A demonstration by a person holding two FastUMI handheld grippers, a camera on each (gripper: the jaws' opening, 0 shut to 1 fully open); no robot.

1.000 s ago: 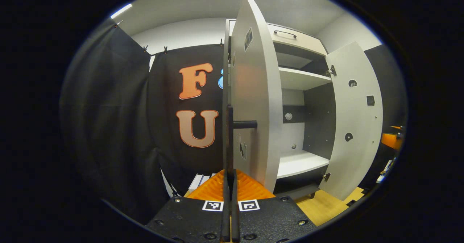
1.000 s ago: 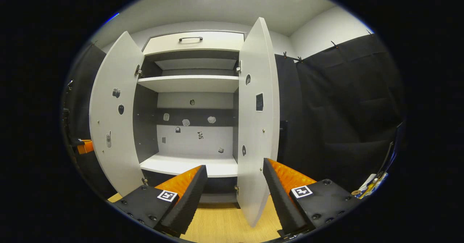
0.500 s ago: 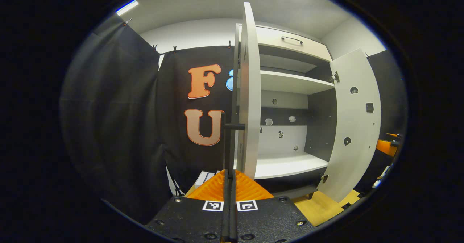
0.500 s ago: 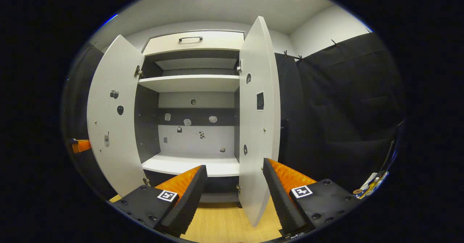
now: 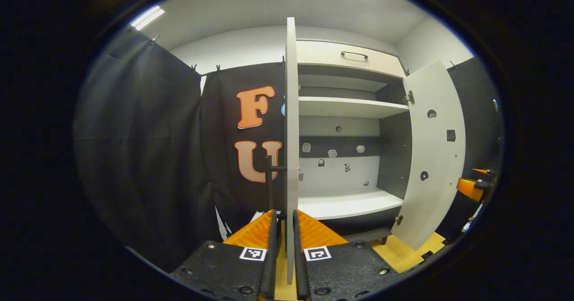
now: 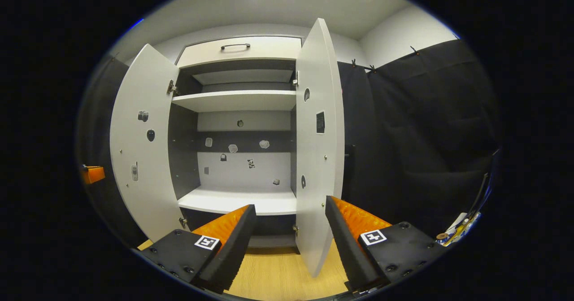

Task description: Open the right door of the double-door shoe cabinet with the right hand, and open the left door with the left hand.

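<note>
left tool (image 5: 282, 265) fingers a crack apart, left door (image 5: 291, 148) edge-on between them at 12 | right tool (image 6: 289, 242) wide open, gripping nothing; right door (image 6: 319, 157) swung out

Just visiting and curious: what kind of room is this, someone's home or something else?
Probably a staged recording booth, not a home: black cloth hangs clipped along the walls, and a lone shoe cabinet stands on a wood floor with both doors open and bare shelves.

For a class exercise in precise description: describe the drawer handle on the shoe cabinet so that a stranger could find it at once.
Start at the pale shoe cabinet with both doors swung open. Above its open shelves runs a closed drawer front. The handle is the small dark bar across the middle of that front, the one handle on the cabinet's top section.
</note>
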